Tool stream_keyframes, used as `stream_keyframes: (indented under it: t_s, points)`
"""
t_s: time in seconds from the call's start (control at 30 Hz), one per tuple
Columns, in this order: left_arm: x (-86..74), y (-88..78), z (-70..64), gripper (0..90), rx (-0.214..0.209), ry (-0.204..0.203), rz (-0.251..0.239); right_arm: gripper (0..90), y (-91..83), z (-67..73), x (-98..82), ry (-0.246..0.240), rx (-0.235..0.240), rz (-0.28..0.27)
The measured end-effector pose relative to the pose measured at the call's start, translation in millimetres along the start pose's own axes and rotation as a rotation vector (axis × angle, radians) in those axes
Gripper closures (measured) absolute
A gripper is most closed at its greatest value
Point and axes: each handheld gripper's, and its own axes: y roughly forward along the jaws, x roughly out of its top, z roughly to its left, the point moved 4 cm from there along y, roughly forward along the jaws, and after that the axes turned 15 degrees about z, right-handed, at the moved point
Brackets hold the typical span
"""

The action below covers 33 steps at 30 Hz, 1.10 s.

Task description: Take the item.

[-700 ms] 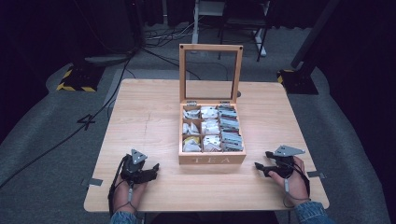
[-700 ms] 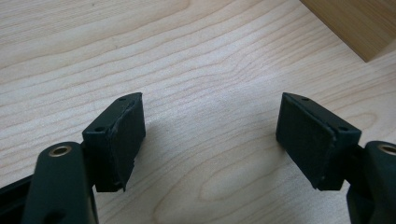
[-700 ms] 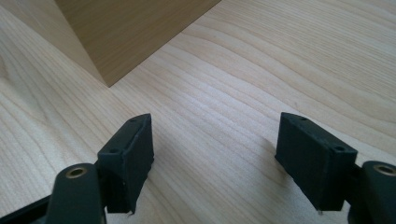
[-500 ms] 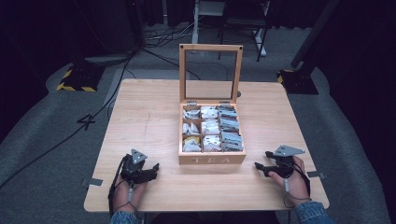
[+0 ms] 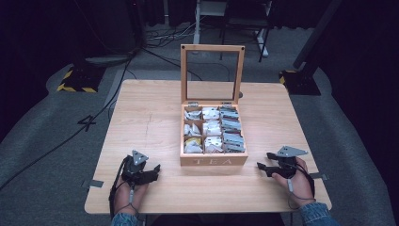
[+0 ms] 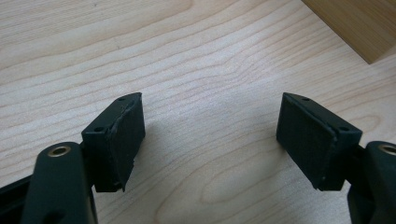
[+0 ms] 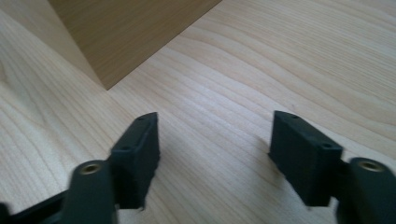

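Hand-held gripper, left and right: each rests low on the desk with jaws spread and nothing between them, flanking the tea box. Box stands mid-desk, glazed lid upright, its compartments packed with tea bags. Pale wood, "TEA" on the front wall. Bags are judged light, soft and easily torn; pinch one by its upper edge. Box is stiff; grip a side wall.

wooden table, floor cables, perhaps stands
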Motion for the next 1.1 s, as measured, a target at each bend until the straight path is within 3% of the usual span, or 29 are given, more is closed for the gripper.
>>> stream_keyframes:
  t_s: [0.1, 0.13, 0.2, 0.3, 0.5, 0.83, 0.9, 1.1]
  points:
    - [0.0, 0.0, 0.0, 24.2, 0.0, 0.0, 0.0, 39.8, -0.7, -1.2, -0.3, 0.014, 0.009, -0.006]
    - [0.0, 0.0, 0.0, 24.2, 0.0, 0.0, 0.0, 43.7, -1.6, -1.7, 0.0, 0.054, 0.048, -0.017]
    - [0.0, 0.0, 0.0, 24.2, 0.001, -0.005, 0.0, 44.1, -3.4, -1.1, 0.8, 0.078, 0.079, -0.019]
    - [0.0, 0.0, 0.1, 24.2, 0.001, -0.005, 0.0, 44.1, -7.2, -1.3, 3.5, 0.073, 0.078, -0.03]
    - [0.2, 0.1, 0.3, 24.2, 0.004, -0.008, 0.0, 46.1, -23.7, 5.0, 13.5, 0.104, 0.133, -0.052]
    - [0.1, 0.2, 0.2, 23.0, 0.003, -0.006, 0.003, 49.6, -45.5, 15.9, 31.0, 0.082, 0.148, -0.128]
    - [-0.2, 0.2, -0.2, 22.1, -0.001, -0.003, 0.003, 49.9, -51.5, 20.1, 39.2, 0.081, 0.176, -0.144]
    - [-0.1, 0.2, 0.0, 22.1, 0.0, -0.001, 0.002, 50.2, -58.7, 25.2, 59.9, 0.046, 0.18, -0.165]
